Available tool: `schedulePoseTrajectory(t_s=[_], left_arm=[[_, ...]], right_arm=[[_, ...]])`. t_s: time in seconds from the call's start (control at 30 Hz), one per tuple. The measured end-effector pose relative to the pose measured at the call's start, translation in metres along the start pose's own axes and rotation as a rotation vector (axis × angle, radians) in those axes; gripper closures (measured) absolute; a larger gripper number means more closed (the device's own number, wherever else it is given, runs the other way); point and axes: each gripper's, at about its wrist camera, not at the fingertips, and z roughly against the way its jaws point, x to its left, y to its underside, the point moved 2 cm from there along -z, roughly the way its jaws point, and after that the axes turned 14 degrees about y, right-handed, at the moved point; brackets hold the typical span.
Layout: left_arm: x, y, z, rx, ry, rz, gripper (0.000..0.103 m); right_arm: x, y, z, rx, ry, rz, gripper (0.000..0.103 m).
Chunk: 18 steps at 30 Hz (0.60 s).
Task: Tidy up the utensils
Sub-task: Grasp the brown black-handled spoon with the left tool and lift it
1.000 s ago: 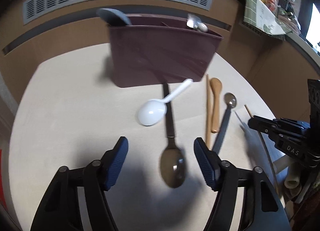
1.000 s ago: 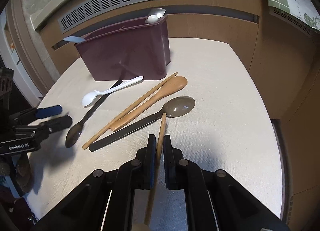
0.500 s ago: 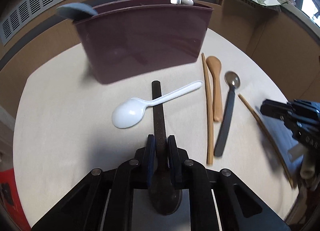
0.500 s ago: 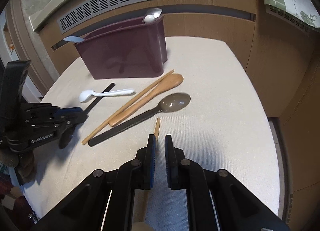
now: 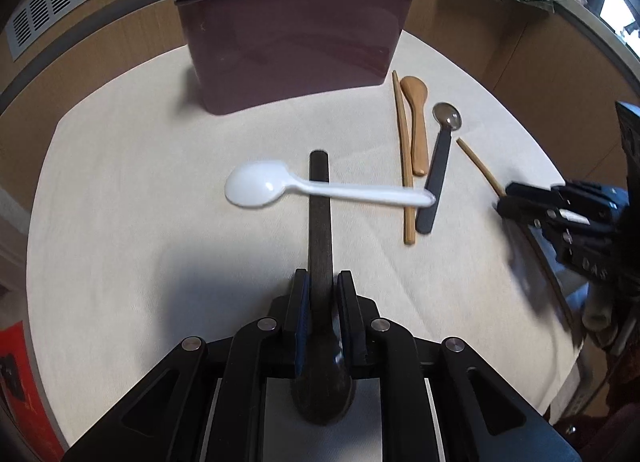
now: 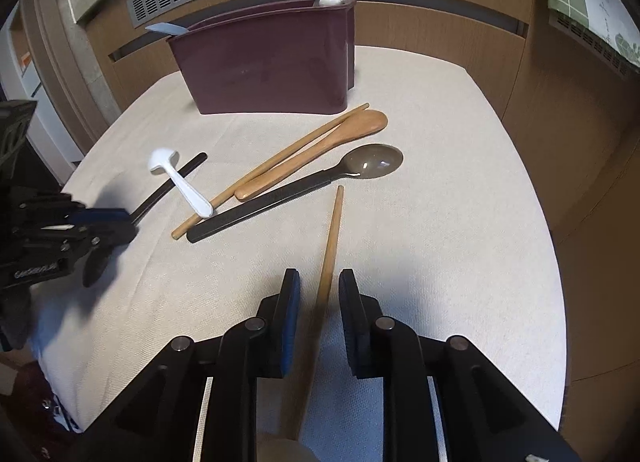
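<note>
My left gripper (image 5: pixel 323 282) is shut on a dark spoon (image 5: pixel 319 214), gripping near its bowl, with the black handle pointing away. A white plastic spoon (image 5: pixel 260 190) lies across that handle. My right gripper (image 6: pixel 316 282) has its jaws opening; a wooden chopstick (image 6: pixel 333 234) lies between them on the cloth, and the pads stand apart from it. The maroon utensil caddy (image 6: pixel 272 62) stands at the back of the table with a few utensils sticking out. The left gripper (image 6: pixel 116 222) also shows at the left edge of the right wrist view.
Between the grippers lie a second chopstick (image 6: pixel 280 160), a wooden spoon (image 6: pixel 320 154) and a grey spoon with a black handle (image 6: pixel 372 162). The cream tablecloth (image 6: pixel 460 182) drops off at the right edge. A wood-panelled wall with a vent grille rises behind the caddy.
My left gripper closed on the dark spoon and drew it back; the white spoon swung across its handle. My right gripper went from shut on the chopstick to parted jaws.
</note>
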Motion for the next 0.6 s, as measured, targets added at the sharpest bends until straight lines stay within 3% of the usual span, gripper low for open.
schedulePoseTrajectory(t_s=[0.13,0.4,0.6], left_arm=[[-0.001,-0.017,-0.011,0.006,-0.003,-0.019,0.087],[0.005,-0.048,-0.026,0.056,0.037,-0.010,0.084],[0.002,-0.060,-0.035,0.009,0.002,-0.031,0.085]], right_arm=[[0.002,0.004,0.004,-0.014,0.009,0.012,0.085],[-0.003,-0.001,0.001,-0.015,0.013,-0.016,0.096],[-0.003,-0.005,0.002,-0.029,-0.010,-0.039,0.096]])
